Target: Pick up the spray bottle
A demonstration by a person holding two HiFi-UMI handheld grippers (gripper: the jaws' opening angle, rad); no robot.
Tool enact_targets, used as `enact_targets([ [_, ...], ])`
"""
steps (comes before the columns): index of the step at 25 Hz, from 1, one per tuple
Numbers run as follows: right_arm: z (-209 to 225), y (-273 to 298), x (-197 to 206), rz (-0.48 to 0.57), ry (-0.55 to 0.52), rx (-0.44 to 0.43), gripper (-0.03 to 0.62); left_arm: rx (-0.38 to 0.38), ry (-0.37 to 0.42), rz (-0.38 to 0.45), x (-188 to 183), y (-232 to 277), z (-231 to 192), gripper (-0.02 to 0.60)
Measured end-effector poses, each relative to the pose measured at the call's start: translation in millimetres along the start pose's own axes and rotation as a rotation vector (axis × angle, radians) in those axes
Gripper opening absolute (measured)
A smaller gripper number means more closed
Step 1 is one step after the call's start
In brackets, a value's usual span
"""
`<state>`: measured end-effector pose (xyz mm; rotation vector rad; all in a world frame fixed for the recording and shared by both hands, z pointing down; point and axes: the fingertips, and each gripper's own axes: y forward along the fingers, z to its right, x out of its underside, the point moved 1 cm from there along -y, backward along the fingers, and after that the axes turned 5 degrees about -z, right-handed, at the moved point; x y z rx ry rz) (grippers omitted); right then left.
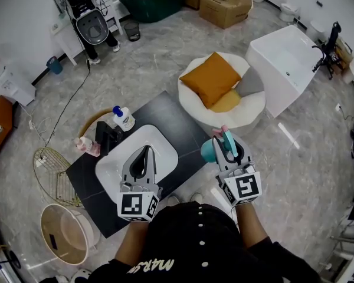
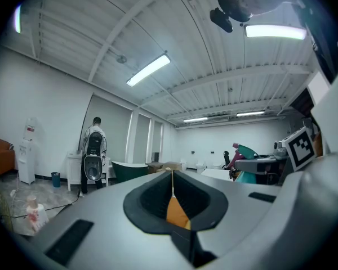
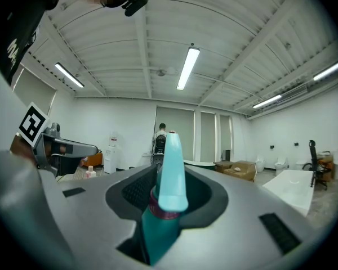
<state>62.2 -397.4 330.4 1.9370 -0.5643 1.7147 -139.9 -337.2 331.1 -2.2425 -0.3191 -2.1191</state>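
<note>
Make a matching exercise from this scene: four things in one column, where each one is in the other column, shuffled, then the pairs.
1 spray bottle
2 orange cushion
3 white bottle with blue cap
4 cardboard box

A on the round white pouf
B beside the green bathtub
C in the right gripper
D on the dark slab by the faucet

Pairs: 1-C, 2-A, 3-D, 4-B

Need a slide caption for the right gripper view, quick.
Right hand-held gripper clamped on a teal spray bottle, white bathtub beyond at right.
</note>
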Motion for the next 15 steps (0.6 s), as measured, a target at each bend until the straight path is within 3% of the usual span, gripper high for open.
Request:
enact_targets([
  [15,-7.4,4.5,-1.4,-0.05,0.013,0.001,0.11,0.004,-0.005,-0.01,6.4,-2.8,1.2,0.017],
])
